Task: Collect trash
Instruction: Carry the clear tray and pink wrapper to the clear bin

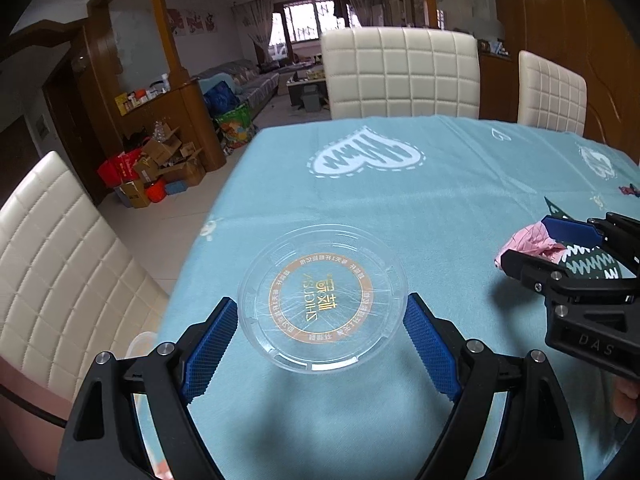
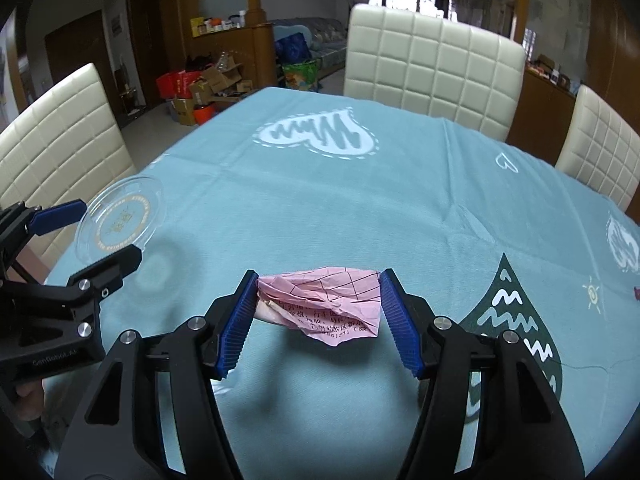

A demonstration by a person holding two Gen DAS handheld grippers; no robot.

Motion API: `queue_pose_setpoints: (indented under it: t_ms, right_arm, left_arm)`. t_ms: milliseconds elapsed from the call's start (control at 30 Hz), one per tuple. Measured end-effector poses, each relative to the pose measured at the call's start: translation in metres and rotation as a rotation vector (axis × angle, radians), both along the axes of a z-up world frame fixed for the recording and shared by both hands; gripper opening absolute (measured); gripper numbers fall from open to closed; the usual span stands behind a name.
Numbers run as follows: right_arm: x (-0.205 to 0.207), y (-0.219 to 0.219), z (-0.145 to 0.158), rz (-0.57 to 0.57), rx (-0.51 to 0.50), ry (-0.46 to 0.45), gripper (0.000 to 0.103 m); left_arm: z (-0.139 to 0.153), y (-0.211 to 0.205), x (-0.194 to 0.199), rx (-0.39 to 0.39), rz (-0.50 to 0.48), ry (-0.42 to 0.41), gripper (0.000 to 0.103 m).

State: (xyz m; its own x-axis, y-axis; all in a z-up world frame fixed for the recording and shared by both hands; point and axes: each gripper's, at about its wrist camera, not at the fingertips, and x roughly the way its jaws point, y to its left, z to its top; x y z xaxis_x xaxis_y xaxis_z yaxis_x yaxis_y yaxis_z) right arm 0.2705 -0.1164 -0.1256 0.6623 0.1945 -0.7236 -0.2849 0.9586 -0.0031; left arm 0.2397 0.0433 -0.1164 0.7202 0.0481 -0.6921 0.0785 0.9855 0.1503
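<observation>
Dining room, cream quilted chairs at the top of both frames, a table under a light blue tablecloth filling the middle. In the left wrist view, lower centre: clear plastic lid, printed ring on it, sitting between the blue pads of the left gripper, jaws wide and clamped on its rim on both sides. From the right wrist view, same lid at the left edge, tilted and seemingly raised off the cloth. In the right wrist view, lower centre: crumpled pink paper squeezed between the pads of the right gripper, touching both, hanging a little above the cloth by its shadow.

Likely step: carrying both pieces off to a bin, none in view. Best done level and slow for the lid, since a thin rim held edge to edge can pop out; no tighter squeeze, or it bows. Steady grip on the paper; loose lower flap prone to snagging.
</observation>
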Motion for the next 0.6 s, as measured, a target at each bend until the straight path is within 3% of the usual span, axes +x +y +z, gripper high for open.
queue_pose_setpoints:
  t_ms: [267,600]
  right_arm:
    - [-0.030,0.036,0.023,0.045,0.000,-0.021,0.062]
    - [-0.064,0.116,0.031,0.159,-0.060,-0.038,0.063]
  left_arm:
    - [0.021,0.040,-0.038,-0.035,0.044,-0.058,0.082]
    - [0.028,0.097,-0.074,-0.077,0.105,-0.090,0.082]
